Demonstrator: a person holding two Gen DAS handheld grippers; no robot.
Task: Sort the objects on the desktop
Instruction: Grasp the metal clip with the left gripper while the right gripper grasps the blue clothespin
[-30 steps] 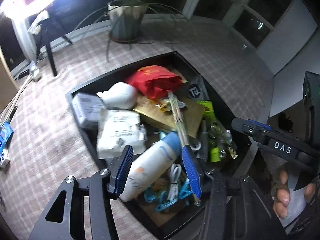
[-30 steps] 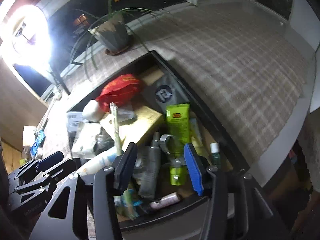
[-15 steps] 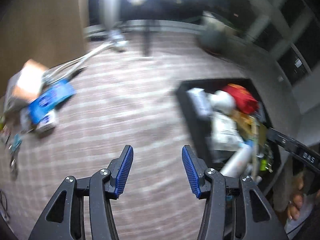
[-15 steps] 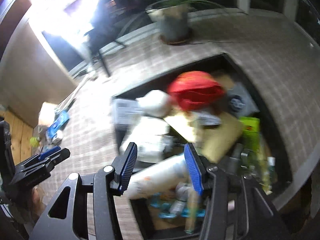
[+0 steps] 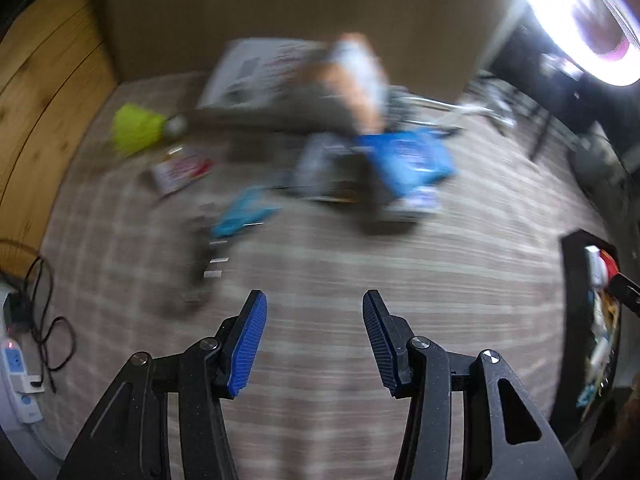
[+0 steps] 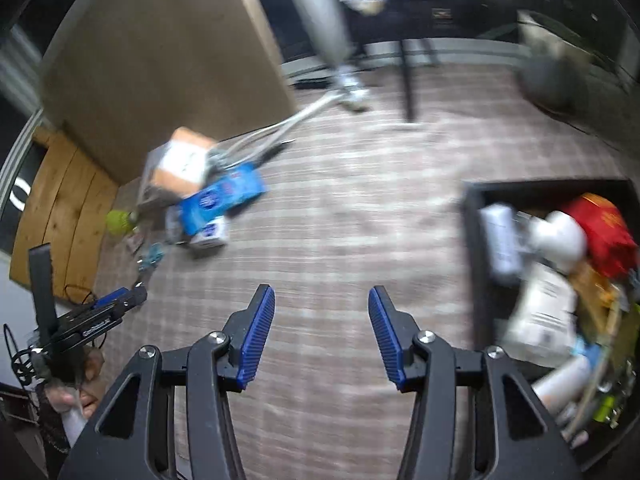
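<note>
My left gripper point(image 5: 314, 340) is open and empty above the checked tablecloth. Ahead of it, blurred, lie loose items: a blue packet point(image 5: 404, 160), a yellow-green object point(image 5: 136, 130), a red and white card point(image 5: 180, 168), a teal clip point(image 5: 244, 212) and a white box point(image 5: 256, 72). My right gripper point(image 6: 322, 336) is open and empty over bare cloth. The black tray point(image 6: 478, 248) full of objects sits at its right, with a red pouch point(image 6: 600, 228) and a white bottle point(image 6: 560, 236). The blue packet also shows in the right wrist view point(image 6: 222, 196).
A power strip with cables point(image 5: 16, 364) lies at the left table edge. A brown panel point(image 6: 160, 60) stands behind the loose items. A bright ring light point(image 5: 580, 12) and its stand are at the back. The tray edge shows in the left wrist view point(image 5: 568, 320).
Both grippers have swung left, away from the tray and towards the loose items at the table's left. Both stay open and empty.
</note>
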